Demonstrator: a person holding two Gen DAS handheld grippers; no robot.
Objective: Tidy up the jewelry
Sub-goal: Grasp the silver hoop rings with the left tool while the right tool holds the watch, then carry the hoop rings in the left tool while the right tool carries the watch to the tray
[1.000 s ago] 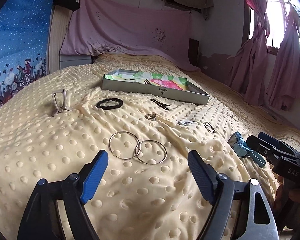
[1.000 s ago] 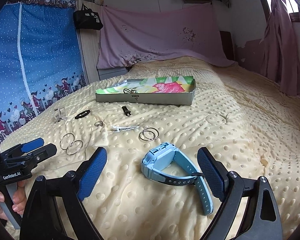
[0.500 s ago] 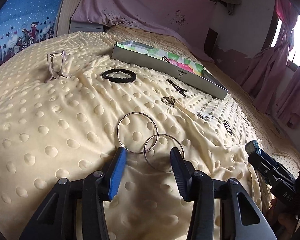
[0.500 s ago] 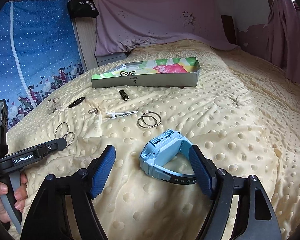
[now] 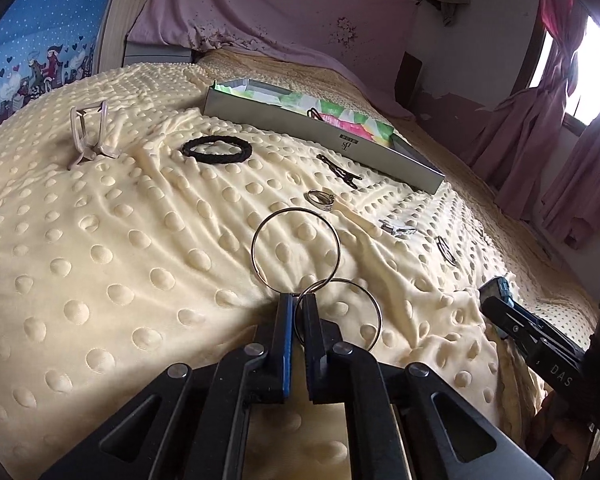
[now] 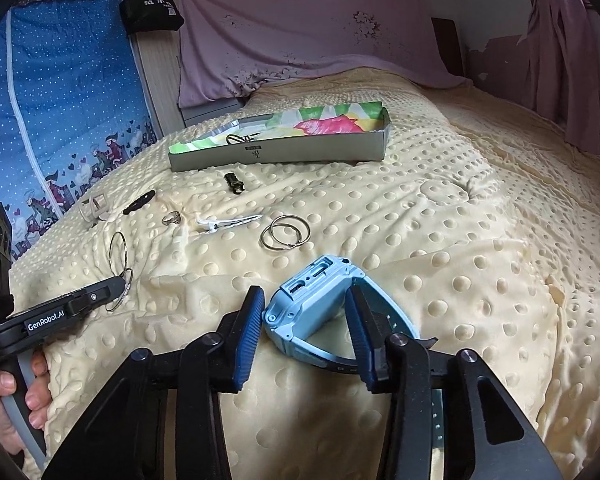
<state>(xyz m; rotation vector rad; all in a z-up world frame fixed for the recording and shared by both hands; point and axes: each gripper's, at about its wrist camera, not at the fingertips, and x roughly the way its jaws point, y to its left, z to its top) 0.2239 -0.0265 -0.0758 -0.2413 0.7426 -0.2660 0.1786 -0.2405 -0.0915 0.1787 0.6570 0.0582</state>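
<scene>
With my left gripper (image 5: 296, 300) pinched on the linked hoops (image 5: 296, 246) and my right gripper (image 6: 304, 312) closing around, not yet gripping, the watch (image 6: 312, 292), I'm mid-pickup; next, I judge, lift both toward the box (image 6: 284, 152) at twelve o'clock.

1. My left gripper (image 5: 296, 300) at bottom centre is pinched onto two linked metal rings (image 5: 316, 276).
2. A black hair tie (image 5: 217, 149) lies upper centre.
3. The box (image 5: 340, 140) sits beyond it.
4. My right gripper (image 5: 532, 332) shows at the right edge.
</scene>
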